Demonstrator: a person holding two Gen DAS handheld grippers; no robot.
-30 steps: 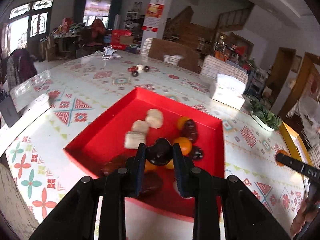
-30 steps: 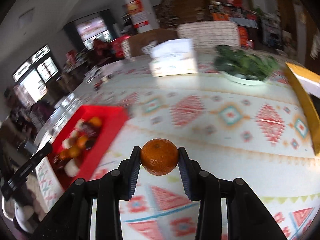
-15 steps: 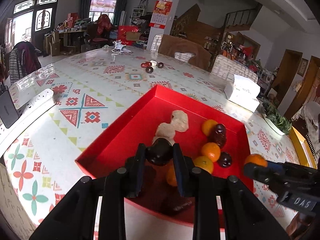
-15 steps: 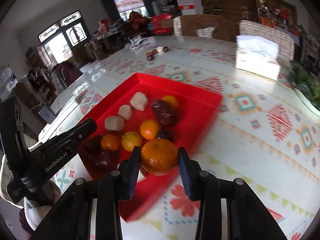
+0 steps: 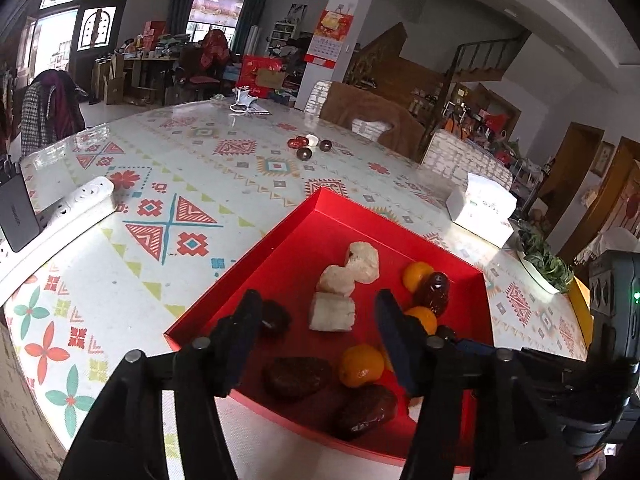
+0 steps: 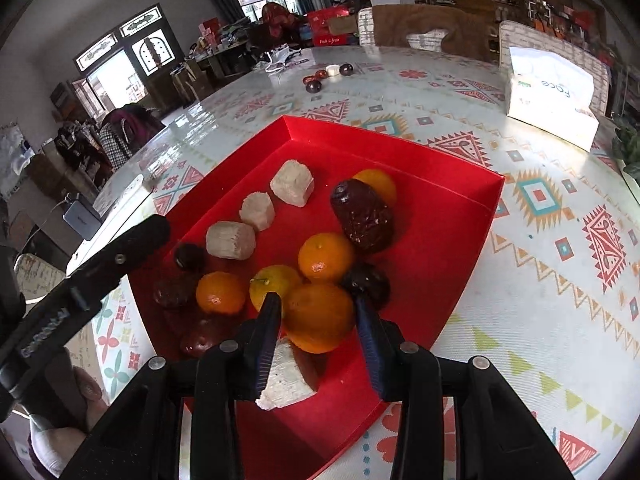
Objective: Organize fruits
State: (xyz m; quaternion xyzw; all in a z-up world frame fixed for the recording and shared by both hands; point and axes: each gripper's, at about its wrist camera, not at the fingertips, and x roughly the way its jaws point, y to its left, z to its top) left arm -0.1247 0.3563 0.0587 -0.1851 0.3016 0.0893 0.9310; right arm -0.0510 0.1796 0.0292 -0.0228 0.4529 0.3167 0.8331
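dark fruit (image 5: 275,318) now lies in tray (image 5: 276,236), left tool (image 5: 316,332) opening.

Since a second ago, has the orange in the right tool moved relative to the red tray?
Yes. The orange began over bare tablecloth with the red tray far left; it now sits over the tray's near end, between the opening right tool.

A red tray (image 6: 460,184) holds the fruit: five oranges (image 6: 326,257) bunched at its near middle, wrinkled dark dates (image 6: 362,216) among them, and pale chunks (image 6: 292,182) in a row along the left. One orange (image 6: 318,316) sits nearest.
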